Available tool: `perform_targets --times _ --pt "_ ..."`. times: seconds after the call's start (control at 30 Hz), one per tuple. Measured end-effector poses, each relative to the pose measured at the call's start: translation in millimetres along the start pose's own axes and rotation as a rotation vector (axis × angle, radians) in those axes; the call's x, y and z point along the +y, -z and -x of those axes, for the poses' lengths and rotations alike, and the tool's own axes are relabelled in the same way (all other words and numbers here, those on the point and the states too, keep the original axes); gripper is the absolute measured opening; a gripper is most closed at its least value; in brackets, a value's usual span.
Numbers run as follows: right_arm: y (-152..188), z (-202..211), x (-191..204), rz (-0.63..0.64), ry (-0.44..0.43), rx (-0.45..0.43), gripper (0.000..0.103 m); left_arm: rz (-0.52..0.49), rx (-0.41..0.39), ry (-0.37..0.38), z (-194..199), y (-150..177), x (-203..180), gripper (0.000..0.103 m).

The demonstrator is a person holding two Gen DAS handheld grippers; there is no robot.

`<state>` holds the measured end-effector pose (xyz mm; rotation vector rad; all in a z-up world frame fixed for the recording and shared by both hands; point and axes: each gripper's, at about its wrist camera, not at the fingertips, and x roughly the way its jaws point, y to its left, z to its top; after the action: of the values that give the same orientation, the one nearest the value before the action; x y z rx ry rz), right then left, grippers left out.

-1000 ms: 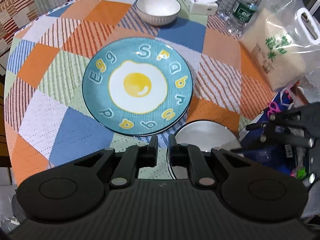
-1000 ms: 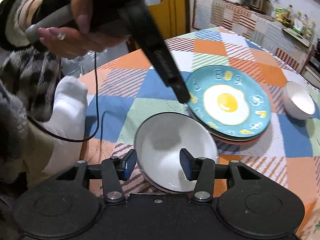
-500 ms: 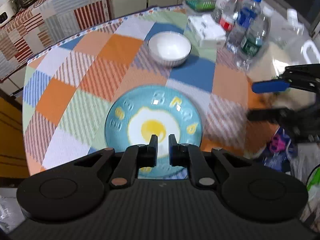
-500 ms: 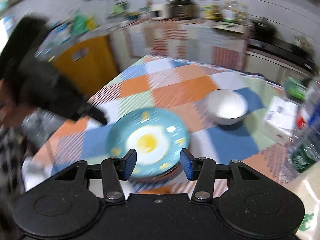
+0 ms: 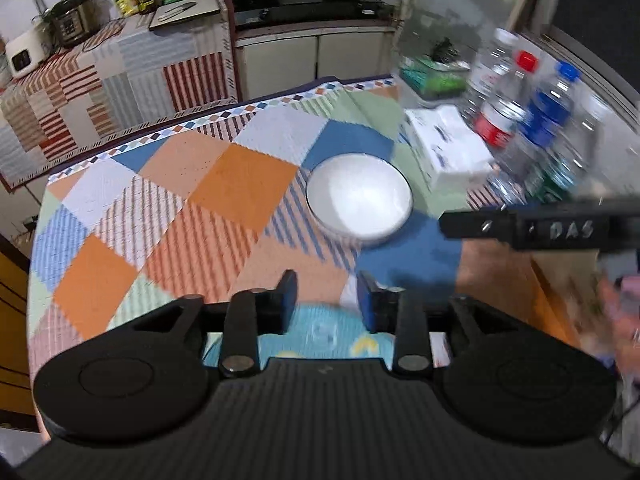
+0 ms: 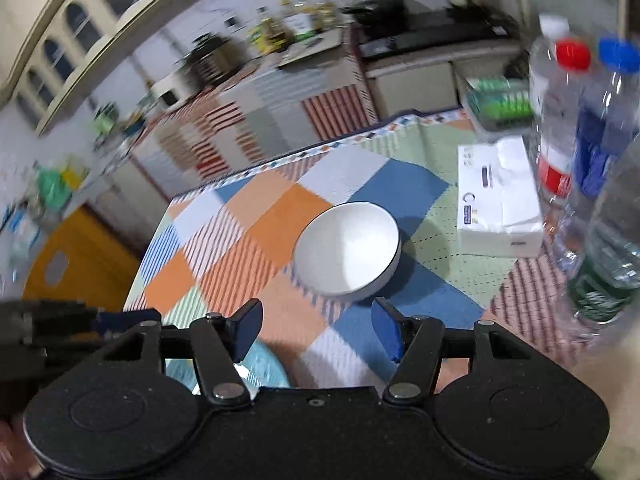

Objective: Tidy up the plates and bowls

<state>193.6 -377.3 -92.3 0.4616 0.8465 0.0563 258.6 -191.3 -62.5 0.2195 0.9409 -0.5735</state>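
The job looks partly done at best: a white bowl (image 5: 359, 198) sits alone on the checked tablecloth (image 5: 240, 184), apart from the blue egg plate (image 5: 320, 334), so by my reading it has yet to be gathered with the other dishes; whether other bowls or plates are already stacked cannot be told, since only a sliver of the plate shows. In the left wrist view the left gripper (image 5: 327, 300) sits at the lower centre of the frame, jaws spread with nothing between them, and the plate's edge peeks out just below and behind its fingertips. The bowl lies above and slightly right of those jaws, near the frame's middle, well clear of them. The right gripper (image 6: 316, 330) is likewise parted and empty in its own view, at lower centre, and the bowl sits just above the gap between its fingers, near but not touching, with its near rim close to the right fingertip. A tissue box (image 6: 498, 196) and water bottles (image 6: 560, 120) stand to the right of the bowl, at the right edge of the frame.
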Motion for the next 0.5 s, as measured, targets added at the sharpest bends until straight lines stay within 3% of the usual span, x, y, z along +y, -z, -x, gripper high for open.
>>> perform_targets --times 0.2,0.4,0.5 --pt "-7.1 -65.8 -32.4 -0.223 -0.005 -0.007 0.064 0.071 0.016 0.001 -65.2 -14.1 7.6 0.038" --pt "-10.8 -106.4 -49.1 -0.273 0.088 -0.021 0.062 0.196 0.082 0.041 -113.8 -16.6 21.3 0.041" --pt "-11.8 -117.9 -54.8 -0.261 0.125 -0.026 0.053 0.252 0.076 0.026 -130.5 -23.0 21.4 0.046"
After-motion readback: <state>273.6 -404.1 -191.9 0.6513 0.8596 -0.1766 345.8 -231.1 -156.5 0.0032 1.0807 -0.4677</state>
